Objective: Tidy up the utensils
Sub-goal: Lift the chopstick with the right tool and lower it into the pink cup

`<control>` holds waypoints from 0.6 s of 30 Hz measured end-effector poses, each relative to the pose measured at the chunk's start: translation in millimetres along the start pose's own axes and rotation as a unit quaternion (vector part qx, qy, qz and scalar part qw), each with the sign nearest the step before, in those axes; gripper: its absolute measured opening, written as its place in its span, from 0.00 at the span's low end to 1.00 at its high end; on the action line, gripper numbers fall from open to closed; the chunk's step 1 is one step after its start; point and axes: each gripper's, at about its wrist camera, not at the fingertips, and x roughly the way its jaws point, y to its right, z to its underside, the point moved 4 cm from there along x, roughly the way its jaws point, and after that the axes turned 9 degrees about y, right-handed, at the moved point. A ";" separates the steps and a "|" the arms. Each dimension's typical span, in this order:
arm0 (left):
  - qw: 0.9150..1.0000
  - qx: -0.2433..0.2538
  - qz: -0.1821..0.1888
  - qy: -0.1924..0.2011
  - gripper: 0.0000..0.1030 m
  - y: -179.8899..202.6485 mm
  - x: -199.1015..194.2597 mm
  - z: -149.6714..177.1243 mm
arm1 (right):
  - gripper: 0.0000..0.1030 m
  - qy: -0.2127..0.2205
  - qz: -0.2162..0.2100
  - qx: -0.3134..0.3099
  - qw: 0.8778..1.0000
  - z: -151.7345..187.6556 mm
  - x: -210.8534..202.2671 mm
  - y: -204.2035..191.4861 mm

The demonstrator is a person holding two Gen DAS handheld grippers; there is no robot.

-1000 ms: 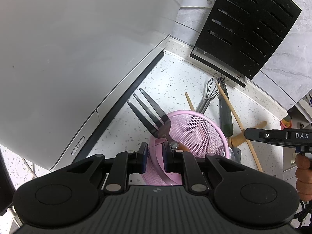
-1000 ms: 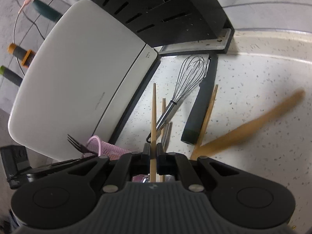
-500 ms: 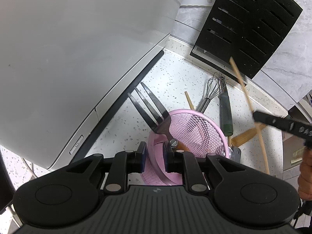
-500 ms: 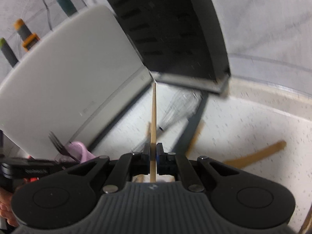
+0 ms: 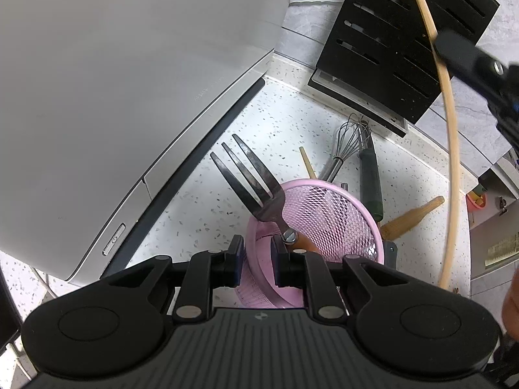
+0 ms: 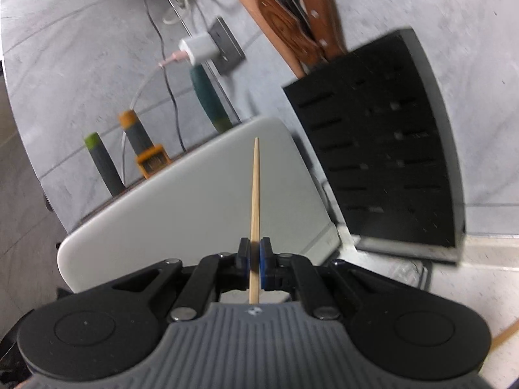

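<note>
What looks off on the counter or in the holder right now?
Several utensils lie loose on the counter behind the pink mesh holder: a whisk, a dark-handled tool, a chopstick and a wooden handle. The fork leans out over the rim, prongs up. Nothing looks spilled or broken.

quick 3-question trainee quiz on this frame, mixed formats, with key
1. True or false: the right gripper has its jaws shut on a wooden chopstick.
2. Multiple choice: what is the left gripper clamped on? A) the whisk B) the rim of the pink mesh holder C) the black knife block
3. Fill in: the one utensil already standing in the pink mesh holder is a black ____.

Key: 1 true; 2 B; 3 fork
</note>
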 end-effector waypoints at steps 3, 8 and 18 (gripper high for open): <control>1.000 0.000 0.002 -0.002 0.18 -0.9 0.6 0.2 | 0.02 0.022 0.001 -0.004 1.000 2.6 5.7 -4.9; 1.000 0.003 0.003 -0.003 0.18 -1.2 2.0 -0.2 | 0.02 0.052 0.010 0.004 0.999 12.6 15.7 -6.8; 1.000 0.002 0.004 -0.002 0.18 -0.2 2.5 0.0 | 0.01 0.054 0.007 -0.036 0.998 40.8 24.9 -14.5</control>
